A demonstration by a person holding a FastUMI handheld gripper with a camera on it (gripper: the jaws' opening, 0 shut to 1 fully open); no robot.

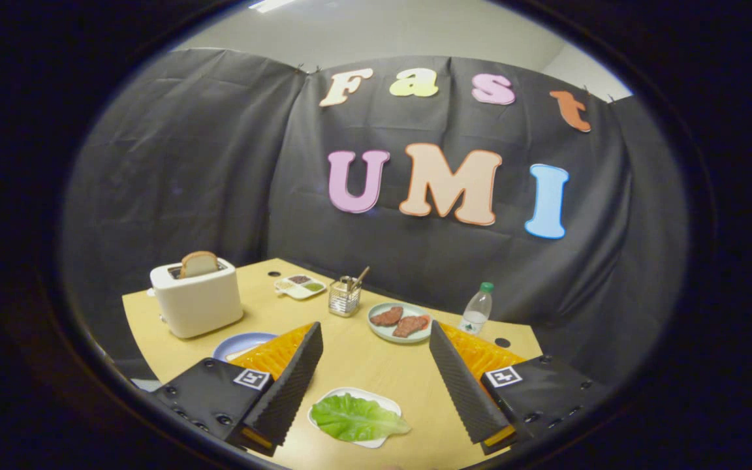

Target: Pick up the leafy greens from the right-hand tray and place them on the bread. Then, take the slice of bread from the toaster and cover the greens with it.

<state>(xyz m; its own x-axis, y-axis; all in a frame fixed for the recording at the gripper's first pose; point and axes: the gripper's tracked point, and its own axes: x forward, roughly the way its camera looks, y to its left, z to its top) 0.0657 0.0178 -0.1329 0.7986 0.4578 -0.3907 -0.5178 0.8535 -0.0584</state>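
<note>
Leafy greens point(358, 418) sit between your wide-open jaws, so dive too steep and you'll scrape their tray point(350, 394) instead.

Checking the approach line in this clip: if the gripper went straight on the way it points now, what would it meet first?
Probably the plate with two meat pieces, ahead between the open jaws of the gripper, though depth is unclear. The leafy greens on their white tray lie lower, between the jaws.
</note>
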